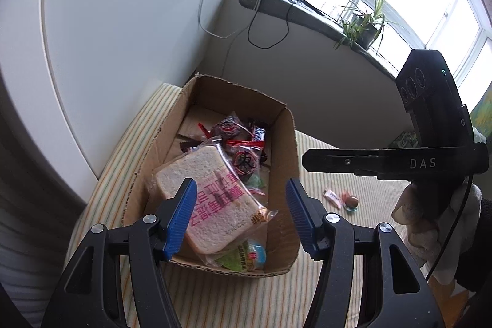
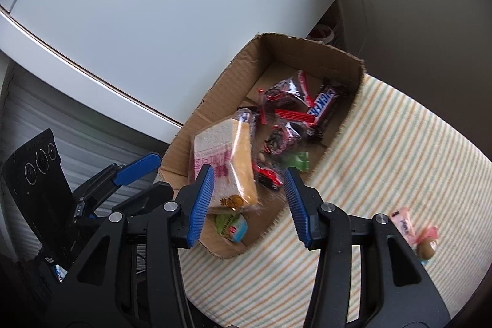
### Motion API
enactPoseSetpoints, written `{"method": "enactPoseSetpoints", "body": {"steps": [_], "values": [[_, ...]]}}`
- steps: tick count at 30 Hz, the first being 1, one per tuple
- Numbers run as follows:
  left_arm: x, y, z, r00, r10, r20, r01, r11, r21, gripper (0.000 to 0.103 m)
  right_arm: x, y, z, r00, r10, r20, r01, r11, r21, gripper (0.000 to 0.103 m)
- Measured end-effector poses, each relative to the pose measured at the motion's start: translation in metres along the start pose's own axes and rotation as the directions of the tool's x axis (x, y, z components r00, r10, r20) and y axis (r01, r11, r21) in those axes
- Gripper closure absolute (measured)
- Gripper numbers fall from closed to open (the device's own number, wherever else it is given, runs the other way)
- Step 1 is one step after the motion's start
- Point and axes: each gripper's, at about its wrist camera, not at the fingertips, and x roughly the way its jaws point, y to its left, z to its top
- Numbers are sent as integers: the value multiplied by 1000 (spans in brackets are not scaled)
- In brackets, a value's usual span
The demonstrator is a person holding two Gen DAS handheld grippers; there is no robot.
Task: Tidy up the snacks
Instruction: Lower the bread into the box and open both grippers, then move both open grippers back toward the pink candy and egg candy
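An open cardboard box (image 1: 290, 143) (image 2: 215, 94) sits on a striped cloth. In it lie a wrapped bread slice (image 1: 200, 171) (image 2: 215, 140), red-and-black packets (image 2: 283, 91), a Snickers bar (image 2: 323, 103) and a green packet (image 1: 243, 260). My left gripper (image 1: 241, 205) hovers open over the box's near end, above the bread, with nothing between its fingers. My right gripper (image 2: 249, 199) is also open over the box's near corner and holds nothing. Outside the box, on the cloth, lie a pink wrapped sweet (image 2: 402, 223) and a round brown candy (image 1: 352, 200) (image 2: 426, 248).
A white cabinet (image 2: 153, 5) stands close behind the box. A window sill with a potted plant (image 1: 366, 23), a power strip and hanging cables (image 1: 267, 29) lies beyond. A gloved hand (image 1: 412, 211) holds the right gripper at the right of the left wrist view.
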Motion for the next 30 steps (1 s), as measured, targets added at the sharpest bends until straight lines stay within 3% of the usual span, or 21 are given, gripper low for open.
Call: {"method": "enactPoseSetpoints", "body": {"steps": [8,14,19,26,28,30], "values": [[-5,-27,-8,999,-31,9,30,998,51,45,-39,-27,-22,994,-96,55,96,995,8,53],[-3,-56,-19,995,-100,-20,102,991,86,45,-61,-72,-58,974,-211,84,206,977,62,53],[11,-86,-31,987,-141,-71,149,981,121,44,-54,-101,-83,947,-317,52,315,948,41,53],[36,-110,-48,980,-156,-127,173,975,142,44,-36,-128,-102,927,-371,44,370,929,26,54],[42,-113,-52,978,-154,-140,174,974,145,45,-34,-132,-103,927,-372,55,371,928,20,68],[49,-117,-56,978,-149,-148,170,975,142,45,-31,-134,-102,930,-361,61,361,932,8,71]]}}
